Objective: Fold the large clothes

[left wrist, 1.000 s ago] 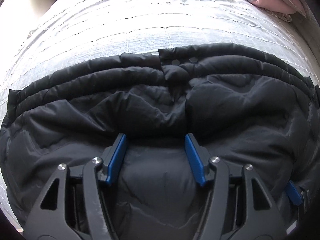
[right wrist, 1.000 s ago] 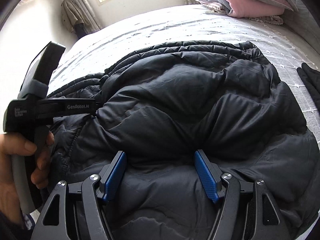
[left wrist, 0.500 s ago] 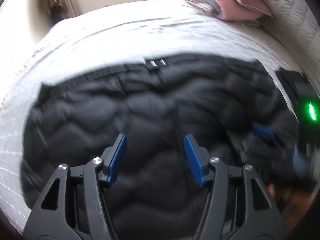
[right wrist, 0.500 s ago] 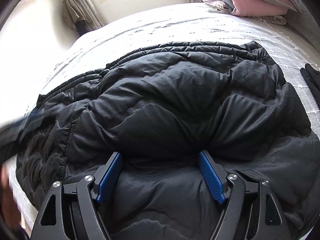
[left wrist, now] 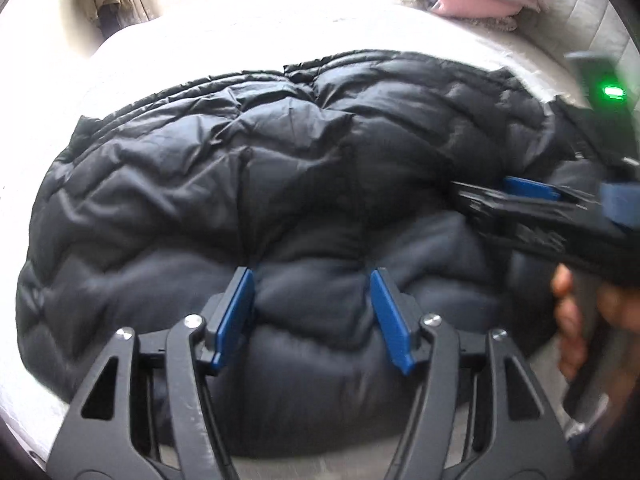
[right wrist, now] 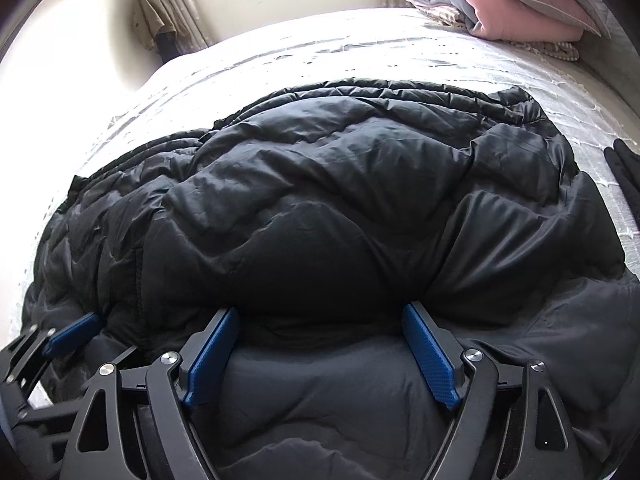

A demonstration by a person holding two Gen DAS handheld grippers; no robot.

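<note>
The black puffer jacket (right wrist: 340,200) bulges between both grippers' fingers, left (left wrist: 312,308) apart, right (right wrist: 320,344) opening.

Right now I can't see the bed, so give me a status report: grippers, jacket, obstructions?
Left gripper open over black puffer jacket. Right gripper opening, jacket below, nothing pinched. Jacket bunched on white bed. Pink bedding well clear.

left tongs (left wrist: 312,316) swung off to the left side of the black puffer jacket (left wrist: 280,184), so right tongs (right wrist: 320,352) + hand (left wrist: 580,320) now show on its cam. right tongs' jaws opening wider, jacket fold sitting loose between them, not pinched.
</note>
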